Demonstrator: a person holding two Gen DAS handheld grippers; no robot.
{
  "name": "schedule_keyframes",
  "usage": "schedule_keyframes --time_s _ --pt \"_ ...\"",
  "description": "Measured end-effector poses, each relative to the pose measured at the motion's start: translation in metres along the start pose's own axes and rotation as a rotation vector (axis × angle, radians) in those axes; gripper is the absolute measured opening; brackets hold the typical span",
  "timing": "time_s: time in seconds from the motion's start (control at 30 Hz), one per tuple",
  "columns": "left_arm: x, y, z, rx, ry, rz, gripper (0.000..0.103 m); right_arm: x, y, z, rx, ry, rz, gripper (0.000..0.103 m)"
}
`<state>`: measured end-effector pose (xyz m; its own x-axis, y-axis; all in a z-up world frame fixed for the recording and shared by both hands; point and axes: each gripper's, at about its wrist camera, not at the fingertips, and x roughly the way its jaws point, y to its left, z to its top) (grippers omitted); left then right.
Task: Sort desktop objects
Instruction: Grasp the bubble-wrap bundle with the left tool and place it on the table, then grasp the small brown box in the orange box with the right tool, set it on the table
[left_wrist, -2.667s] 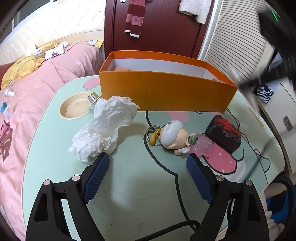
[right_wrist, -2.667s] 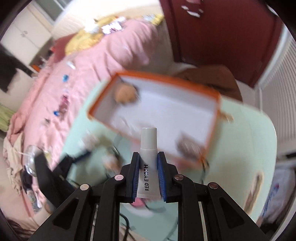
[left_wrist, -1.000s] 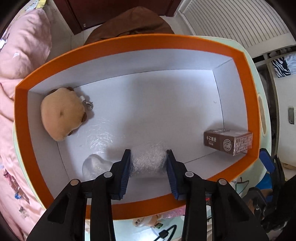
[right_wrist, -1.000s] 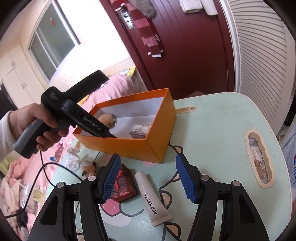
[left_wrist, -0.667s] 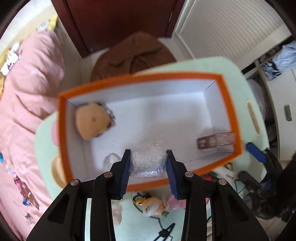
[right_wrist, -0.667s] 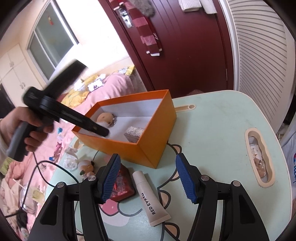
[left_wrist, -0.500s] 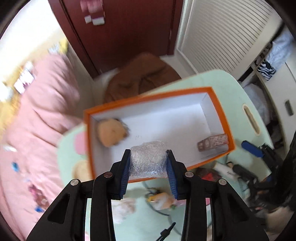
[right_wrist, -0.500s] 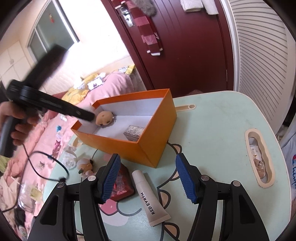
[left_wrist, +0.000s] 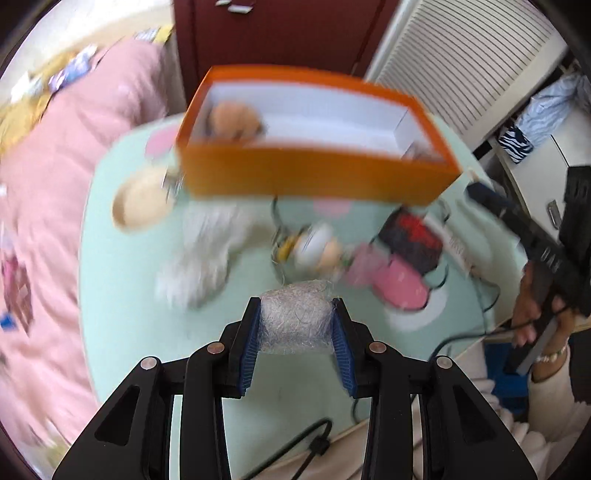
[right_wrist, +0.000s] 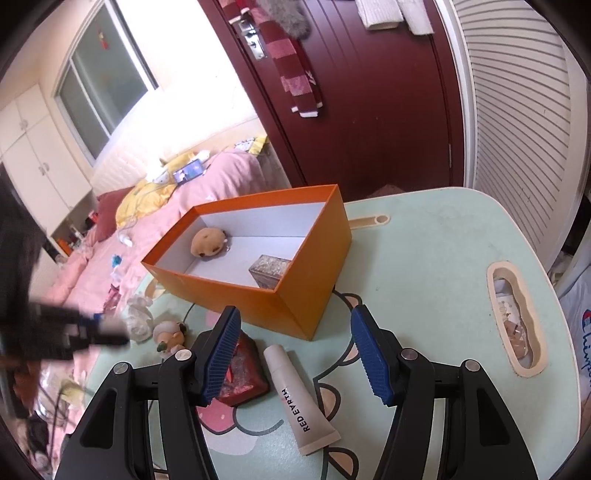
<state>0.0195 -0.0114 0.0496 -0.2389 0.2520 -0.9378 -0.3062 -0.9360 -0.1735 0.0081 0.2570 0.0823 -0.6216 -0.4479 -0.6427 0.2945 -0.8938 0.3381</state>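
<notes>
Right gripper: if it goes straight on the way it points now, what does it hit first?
Probably the orange box: its near corner lies ahead between the open fingers of the right gripper. The white tube lies lower, on the table; depth is uncertain.

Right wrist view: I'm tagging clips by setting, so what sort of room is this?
Most likely a bedroom: a bed with pink bedding, white wardrobe cupboards and a dark red door beside the table.

Motion blur smears the left wrist view: the white heap (left_wrist: 207, 254) near the table's (left_wrist: 122, 295) left edge may be tissue.
</notes>
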Motion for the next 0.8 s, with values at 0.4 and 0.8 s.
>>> schedule_keyframes --time_s 0.4,0.8 --pt "0.020 0.008 -0.012 -0.043 -0.110 0.041 0.082 0.014 0.006 0.010 0.065 0.038 0.143 0.062" --pt "0.029 -0.016 -0.015 0.034 -0.248 0.136 0.091 0.048 0.006 0.047 0.005 0.086 -0.018 0.053"
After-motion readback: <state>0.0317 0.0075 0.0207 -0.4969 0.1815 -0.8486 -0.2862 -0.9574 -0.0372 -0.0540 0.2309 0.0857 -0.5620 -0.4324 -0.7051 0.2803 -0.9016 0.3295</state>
